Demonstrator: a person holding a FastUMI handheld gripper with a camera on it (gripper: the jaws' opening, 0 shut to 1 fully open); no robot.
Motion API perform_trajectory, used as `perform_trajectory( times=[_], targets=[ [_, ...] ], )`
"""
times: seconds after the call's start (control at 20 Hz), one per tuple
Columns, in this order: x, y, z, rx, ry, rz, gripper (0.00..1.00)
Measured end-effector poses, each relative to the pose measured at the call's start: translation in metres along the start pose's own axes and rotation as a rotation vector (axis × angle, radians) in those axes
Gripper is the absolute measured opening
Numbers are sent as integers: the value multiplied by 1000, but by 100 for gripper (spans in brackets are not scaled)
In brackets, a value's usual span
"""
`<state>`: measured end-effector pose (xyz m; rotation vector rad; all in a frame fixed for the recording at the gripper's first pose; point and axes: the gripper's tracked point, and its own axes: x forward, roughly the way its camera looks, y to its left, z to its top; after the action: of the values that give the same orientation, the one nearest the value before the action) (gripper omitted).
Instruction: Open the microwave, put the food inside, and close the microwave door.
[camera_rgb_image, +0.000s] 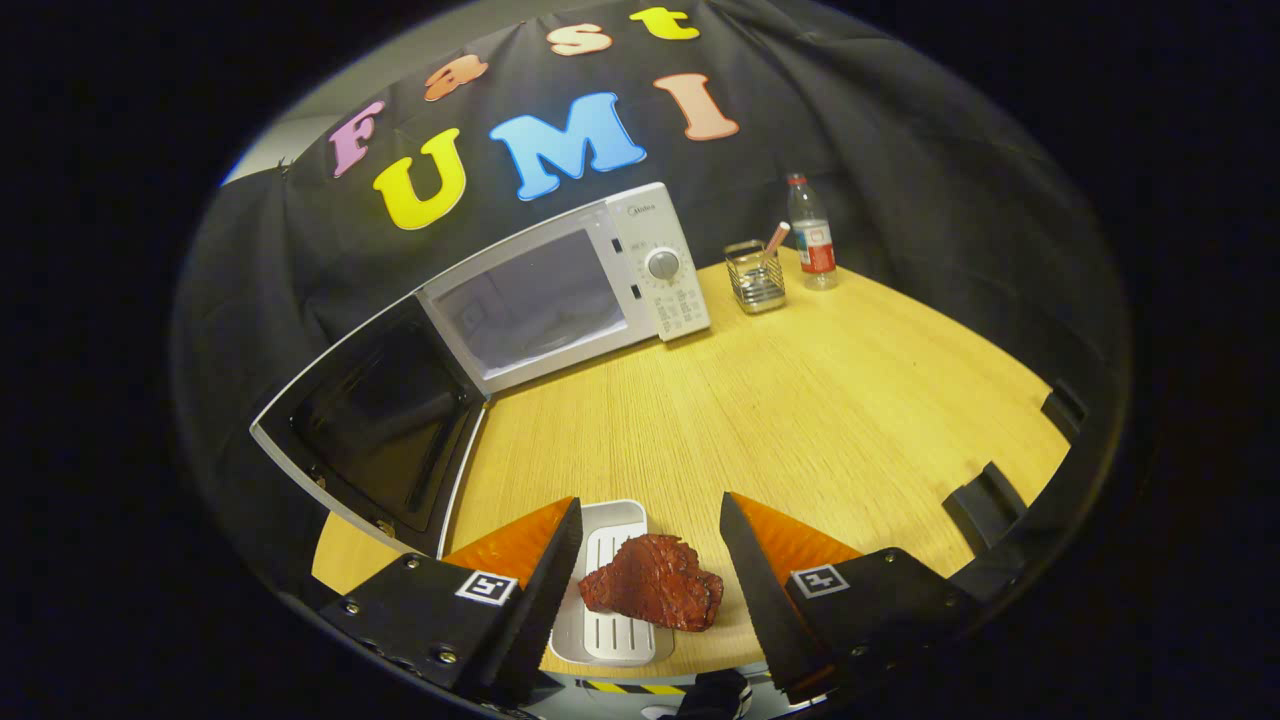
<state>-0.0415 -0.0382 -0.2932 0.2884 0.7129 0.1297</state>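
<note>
A white microwave (640, 280) stands at the back of the round wooden table (800, 400), its door (375, 425) swung wide open to the left and the cavity (535, 310) showing. A dark red piece of meat (655, 582) lies on a small white ridged tray (610, 545) near the table's front edge. My gripper (650, 580) is open, its two fingers spread either side of the meat and tray without touching them.
A wire mesh holder (755, 277) with a stick in it and a plastic water bottle (812, 235) stand to the right of the microwave. Black clamps (985, 500) sit on the table's right rim.
</note>
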Motion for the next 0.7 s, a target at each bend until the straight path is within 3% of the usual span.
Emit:
perform_trajectory(
  times=[0.3, 0.45, 0.55, 0.65, 0.7],
  targets=[
    [8, -8, -34, 138, 105, 11, 83],
    [8, -3, -42, 182, 130, 38, 75],
    [2, -3, -37, 195, 136, 47, 47],
    [9, 1, -45, 211, 133, 58, 47],
    [3, 3, -35, 203, 137, 70, 32]
  ],
)
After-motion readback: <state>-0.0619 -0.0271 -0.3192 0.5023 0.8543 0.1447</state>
